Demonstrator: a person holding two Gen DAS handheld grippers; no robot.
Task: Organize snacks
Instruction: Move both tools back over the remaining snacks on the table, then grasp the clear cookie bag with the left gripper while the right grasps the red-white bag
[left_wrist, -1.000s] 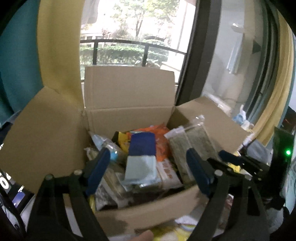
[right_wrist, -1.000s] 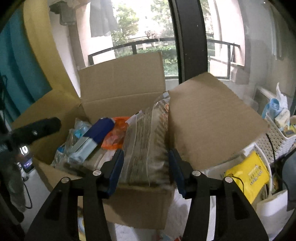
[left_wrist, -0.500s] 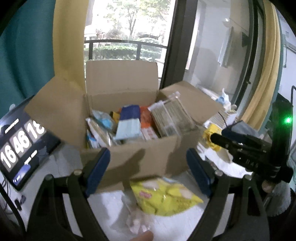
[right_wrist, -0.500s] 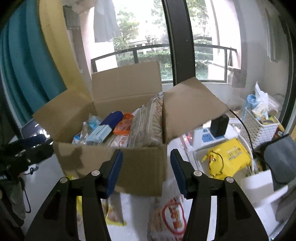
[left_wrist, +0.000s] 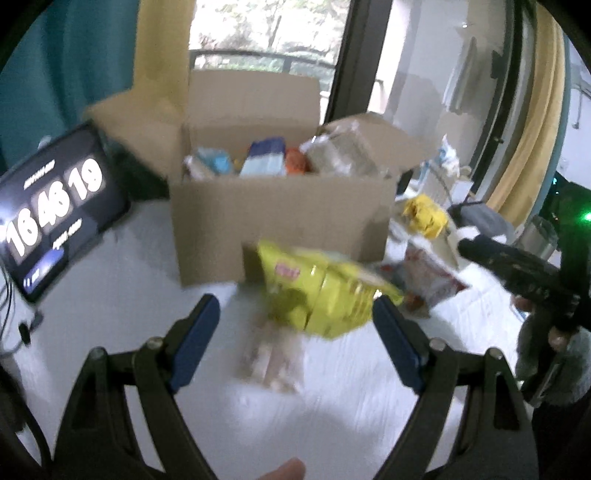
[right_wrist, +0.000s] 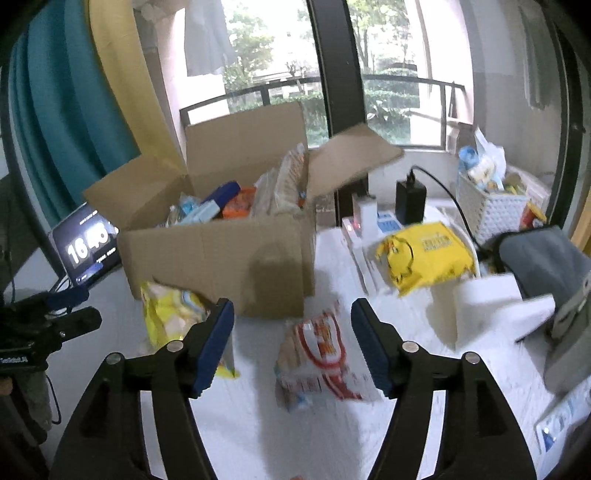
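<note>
An open cardboard box (left_wrist: 280, 218) (right_wrist: 221, 254) stands on the white table, filled with several snack packs. A yellow snack bag (left_wrist: 317, 291) (right_wrist: 173, 314) lies in front of it. A pale clear packet (left_wrist: 273, 354) lies just before my left gripper (left_wrist: 295, 332), which is open and empty above the table. A red and white snack bag (right_wrist: 317, 354) lies between the fingers of my right gripper (right_wrist: 291, 343), which is open and empty. The right gripper also shows at the right of the left wrist view (left_wrist: 517, 269).
A tablet showing a clock (left_wrist: 51, 206) (right_wrist: 85, 247) leans left of the box. A power strip with a charger (right_wrist: 384, 214), a yellow pouch (right_wrist: 424, 254), a white basket (right_wrist: 491, 206), a white box (right_wrist: 487, 310) and a grey bag (right_wrist: 546, 258) sit to the right.
Both grippers have pulled back from the box toward the table's near side. The right gripper, around a clear pack in the box a second ago, is now clear of it. More table and loose bags have come into view.
</note>
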